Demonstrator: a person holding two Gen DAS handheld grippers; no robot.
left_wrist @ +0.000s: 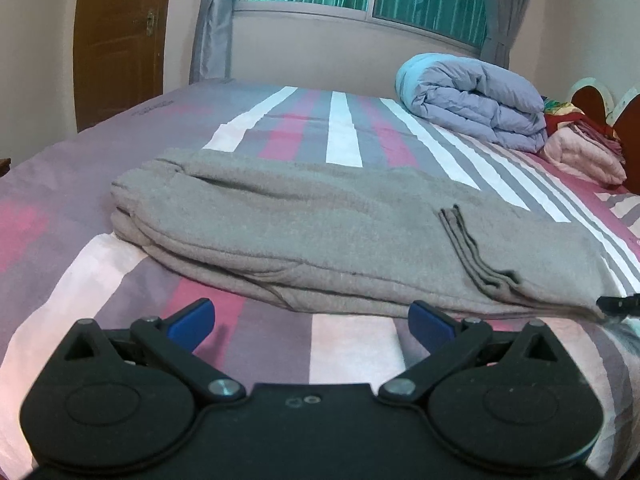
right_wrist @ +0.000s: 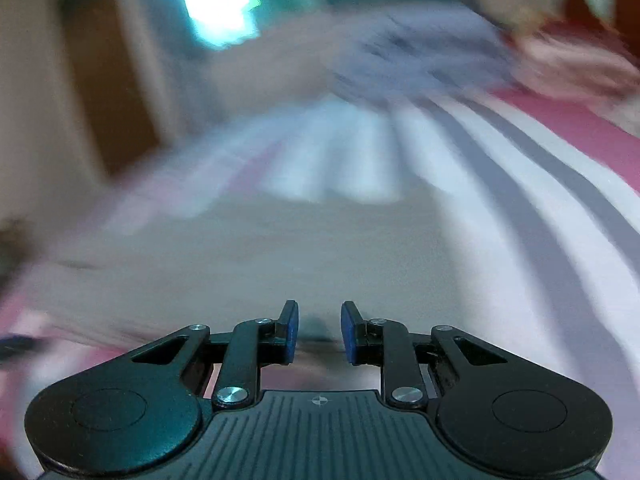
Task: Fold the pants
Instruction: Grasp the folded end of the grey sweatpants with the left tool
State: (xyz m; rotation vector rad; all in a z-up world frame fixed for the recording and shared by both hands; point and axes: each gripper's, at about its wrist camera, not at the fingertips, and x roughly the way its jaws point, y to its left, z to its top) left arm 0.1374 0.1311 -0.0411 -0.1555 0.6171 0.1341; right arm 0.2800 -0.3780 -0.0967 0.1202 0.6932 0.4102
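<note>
Left wrist view: left claw (left_wrist: 311, 322) low at 6 o'clock, blue pads (left_wrist: 192, 324) wide apart, nothing between them. Folded grey fleece pants (left_wrist: 320, 232) lie on striped pink-grey-white bed sheet (left_wrist: 344, 136), just ahead toward 12 o'clock, not touching pads. Rolled lilac-blue quilt (left_wrist: 472, 98) at 2 o'clock, brown wooden door (left_wrist: 120, 40) at 10 o'clock.

Right wrist view: strong blur. Right claw (right_wrist: 319, 332) at 6 o'clock, pads narrowly apart, gripping nothing. Grey pants surface (right_wrist: 280, 256) just ahead; contact unclear.

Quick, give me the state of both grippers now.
Left gripper: jaws wide open, empty, short of the folded pants.
Right gripper: jaws partly open, holding nothing.
</note>
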